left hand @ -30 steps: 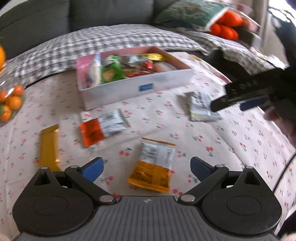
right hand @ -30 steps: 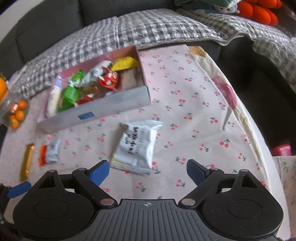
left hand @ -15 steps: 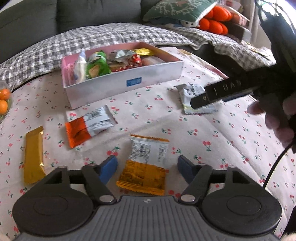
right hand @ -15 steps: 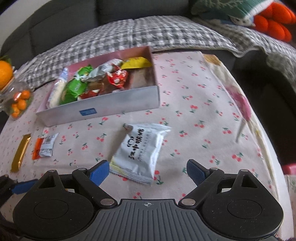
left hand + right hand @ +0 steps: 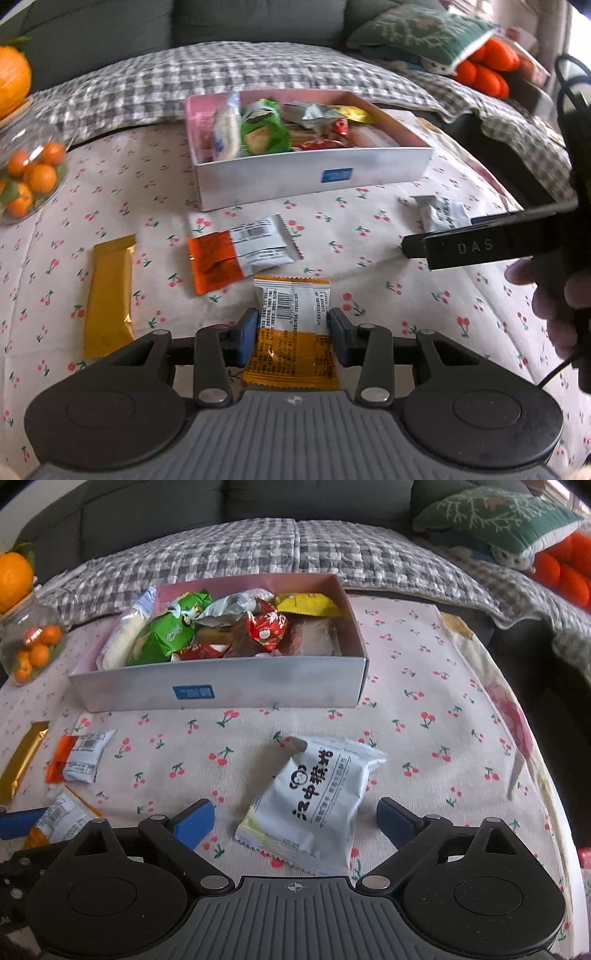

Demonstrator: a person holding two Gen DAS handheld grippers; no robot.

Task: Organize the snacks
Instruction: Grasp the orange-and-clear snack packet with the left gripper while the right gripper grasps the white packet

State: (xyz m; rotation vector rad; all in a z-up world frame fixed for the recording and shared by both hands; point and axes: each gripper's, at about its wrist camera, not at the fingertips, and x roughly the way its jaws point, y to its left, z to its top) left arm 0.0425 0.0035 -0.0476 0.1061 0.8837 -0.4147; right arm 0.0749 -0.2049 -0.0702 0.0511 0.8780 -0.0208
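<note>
My left gripper (image 5: 291, 332) has its blue pads against both sides of an orange-and-white snack packet (image 5: 291, 332) that lies on the cherry-print tablecloth. My right gripper (image 5: 295, 819) is open, with a white snack bag (image 5: 314, 805) lying on the cloth between its fingers. A pink-lined white box (image 5: 314, 173) holding several snacks stands at the back; it also shows in the right wrist view (image 5: 221, 686). An orange-and-white packet (image 5: 236, 254) and a gold bar (image 5: 109, 291) lie to the left.
A clear jar of small oranges (image 5: 26, 177) stands at the far left, with a large orange (image 5: 13, 79) above it. A checked blanket (image 5: 295, 550) and cushions (image 5: 424, 33) lie behind the table. The table's right edge (image 5: 554, 812) drops off close by.
My left gripper closed its fingers onto the orange-and-white packet. My right gripper moved closer over the white bag and stayed open.
</note>
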